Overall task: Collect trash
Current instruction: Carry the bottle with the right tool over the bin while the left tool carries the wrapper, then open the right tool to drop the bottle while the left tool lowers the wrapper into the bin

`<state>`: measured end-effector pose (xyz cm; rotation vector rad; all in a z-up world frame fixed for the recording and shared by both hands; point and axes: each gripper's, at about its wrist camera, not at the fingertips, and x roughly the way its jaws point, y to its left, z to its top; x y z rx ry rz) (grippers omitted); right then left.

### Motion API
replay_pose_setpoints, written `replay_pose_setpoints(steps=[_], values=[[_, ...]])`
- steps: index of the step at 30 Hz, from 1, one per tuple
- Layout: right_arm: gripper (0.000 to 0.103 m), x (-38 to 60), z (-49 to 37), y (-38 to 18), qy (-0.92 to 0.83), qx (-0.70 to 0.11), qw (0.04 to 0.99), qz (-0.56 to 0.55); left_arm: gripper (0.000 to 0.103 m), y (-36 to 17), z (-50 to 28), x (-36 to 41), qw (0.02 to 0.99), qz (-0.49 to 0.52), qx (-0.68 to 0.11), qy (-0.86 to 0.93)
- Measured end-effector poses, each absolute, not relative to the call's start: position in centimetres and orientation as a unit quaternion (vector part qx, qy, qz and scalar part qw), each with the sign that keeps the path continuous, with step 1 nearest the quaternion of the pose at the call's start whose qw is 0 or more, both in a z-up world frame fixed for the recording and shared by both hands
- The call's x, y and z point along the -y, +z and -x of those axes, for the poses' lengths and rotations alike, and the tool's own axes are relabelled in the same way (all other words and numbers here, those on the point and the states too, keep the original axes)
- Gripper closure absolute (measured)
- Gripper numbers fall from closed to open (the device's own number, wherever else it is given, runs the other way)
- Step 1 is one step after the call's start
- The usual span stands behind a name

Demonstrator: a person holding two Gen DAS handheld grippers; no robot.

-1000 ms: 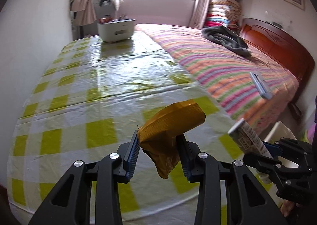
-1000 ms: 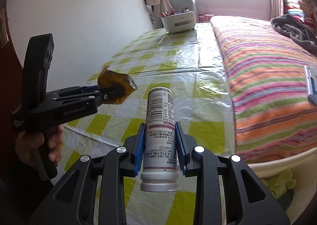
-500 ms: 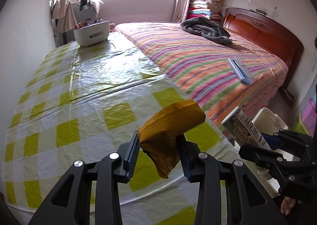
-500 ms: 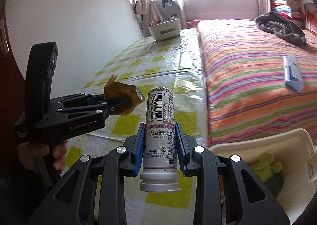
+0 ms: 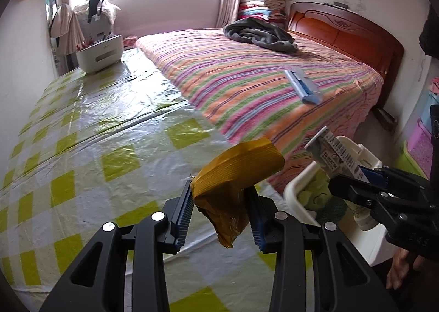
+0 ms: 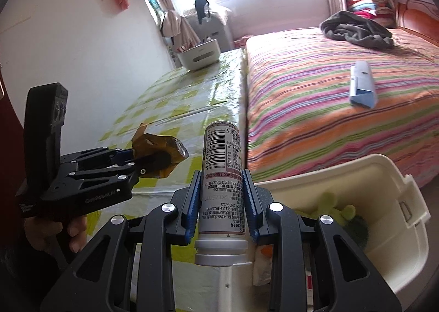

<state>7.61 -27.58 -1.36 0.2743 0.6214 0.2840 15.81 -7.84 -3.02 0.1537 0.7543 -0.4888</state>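
Observation:
My left gripper [image 5: 219, 216] is shut on a crumpled brown wrapper [image 5: 236, 174] and holds it in the air over the front right corner of the table. It also shows at the left of the right wrist view [image 6: 137, 163]. My right gripper [image 6: 221, 202] is shut on a white bottle [image 6: 222, 174] with a printed label, its cap toward me. The bottle hangs over the near rim of a cream plastic bin [image 6: 384, 229] that stands beside the bed. The bin [image 5: 296, 196] holds a green object and other bits. The bottle [image 5: 334, 155] shows above it.
A table with a yellow-checked plastic cover [image 5: 96, 133] runs along the left wall. A white basket [image 5: 100, 53] stands at its far end. A striped bed [image 5: 247, 78] lies to the right with a grey garment [image 5: 258, 34] and a blue box [image 5: 301, 86].
Both grippers have swung right, away from the table and toward the bin. The bin has come into full view under the bottle. Both grips are unchanged.

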Motion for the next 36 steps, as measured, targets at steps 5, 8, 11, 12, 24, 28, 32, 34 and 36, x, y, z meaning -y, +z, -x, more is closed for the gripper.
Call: replay_pose_setpoints(steps=[5, 8, 11, 12, 24, 28, 32, 34, 36], values=[[0.075, 29.7, -7.1, -2.0, 0.11, -0.301, 0.936, -0.146, 0.067, -2.8, -14.8, 9.6, 0.894, -0.079, -0.361, -0.254], [0.075, 30.9, -6.7, -2.3, 0.093, -0.299, 0.937, -0.157, 0.067, -3.0, -14.4, 10.9, 0.891, -0.086, -0.361, -0.263], [0.075, 31.6, -6.6, -2.3, 0.073, -0.297, 0.94, -0.154, 0.067, -3.2, -14.0, 12.1, 0.887, -0.09, -0.363, -0.271], [0.075, 31.8, -6.5, -2.3, 0.069, -0.297, 0.94, -0.155, 0.067, -3.3, -14.0, 12.3, 0.886, -0.091, -0.364, -0.273], [0.071, 34.1, -5.5, -3.0, 0.031, -0.288, 0.94, -0.182, 0.067, -3.7, -13.0, 15.6, 0.876, -0.1, -0.368, -0.295], [0.053, 35.2, -4.9, -2.5, 0.014, -0.269, 0.942, -0.198, 0.067, -4.1, -12.6, 16.7, 0.872, -0.108, -0.369, -0.303], [0.052, 36.8, -3.8, -1.8, -0.01, -0.237, 0.945, -0.225, 0.067, -4.4, -12.3, 17.6, 0.868, -0.115, -0.371, -0.309], [0.05, 37.6, -3.5, -1.6, -0.02, -0.226, 0.945, -0.237, 0.067, -4.5, -12.2, 18.0, 0.866, -0.118, -0.372, -0.312], [0.048, 38.0, -3.2, -1.5, -0.024, -0.219, 0.944, -0.245, 0.067, -4.6, -12.1, 18.3, 0.865, -0.12, -0.372, -0.313]])
